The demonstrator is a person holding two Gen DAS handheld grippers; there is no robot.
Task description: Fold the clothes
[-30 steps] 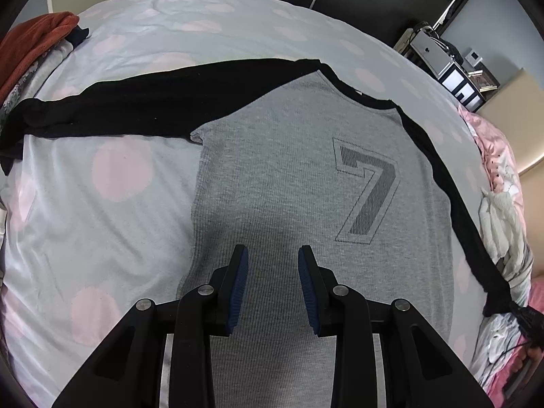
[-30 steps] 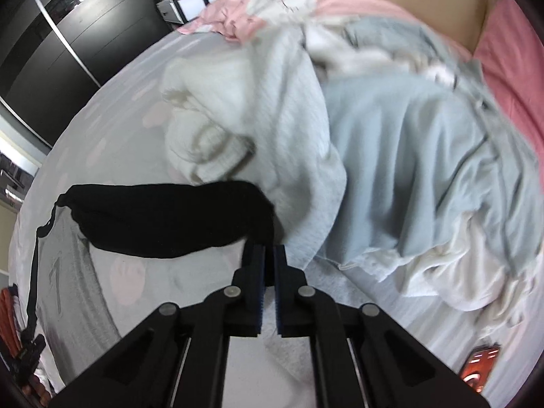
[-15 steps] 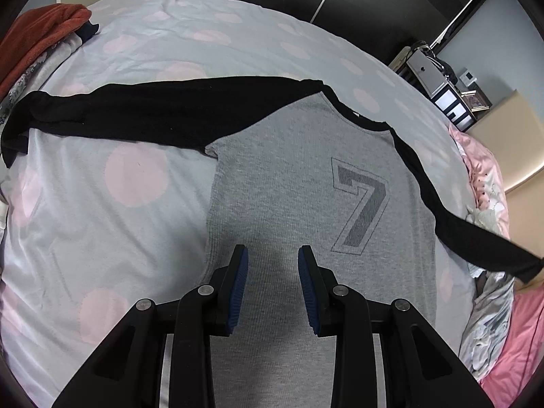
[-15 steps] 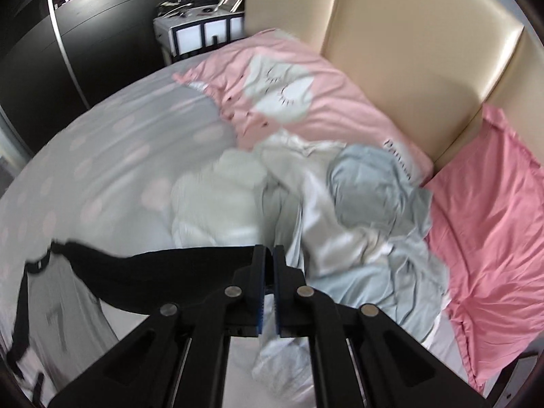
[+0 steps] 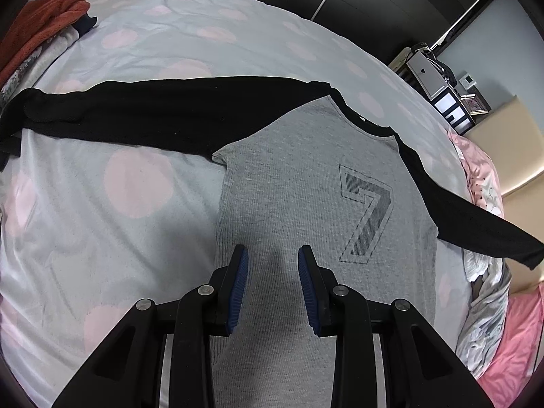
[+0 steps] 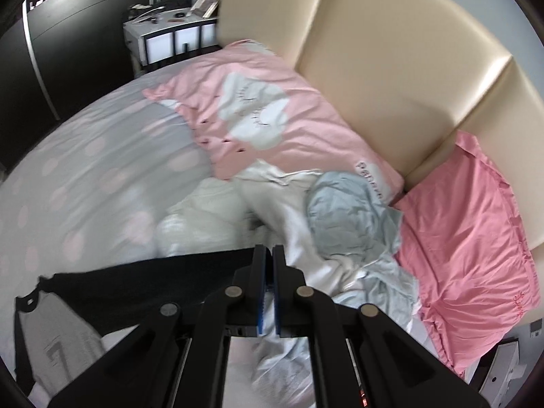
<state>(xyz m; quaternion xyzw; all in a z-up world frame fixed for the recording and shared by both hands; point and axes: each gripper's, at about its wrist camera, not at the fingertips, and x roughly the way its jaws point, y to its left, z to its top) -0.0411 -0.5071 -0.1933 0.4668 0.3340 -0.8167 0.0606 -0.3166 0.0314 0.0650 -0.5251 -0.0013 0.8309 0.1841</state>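
**Raglan shirt spread on bed, one sleeve lifted by right gripper**

The left gripper (image 5: 273, 255) hangs above the lower body of the raglan shirt (image 5: 299, 183), pointing forward and downward along the garment's length. Its blue-padded fingers (image 5: 240, 284) stand apart with grey fabric visible between them; nothing is grasped, and contact with the cloth cannot be confirmed.

The shirt lies front-up on the bed (image 5: 136, 221), which carries a grey cover with pale pink dots. The grey body bears a printed numeral 7 (image 5: 365, 219). The left-hand black sleeve (image 5: 136, 115) lies flat, extended across the cover toward a pile of clothes (image 5: 37, 34) at the far left edge. The right-hand black sleeve (image 5: 476, 224) runs outward and is raised off the cover at its cuff end.

The right gripper (image 6: 273, 255) is clenched on that sleeve (image 6: 163, 282) near its cuff, jaws pressed together, held level and aimed toward the headboard (image 6: 391, 68). Ahead of it lies a heap of pale unfolded garments (image 6: 323, 217), touching the pink pillows (image 6: 258, 119).
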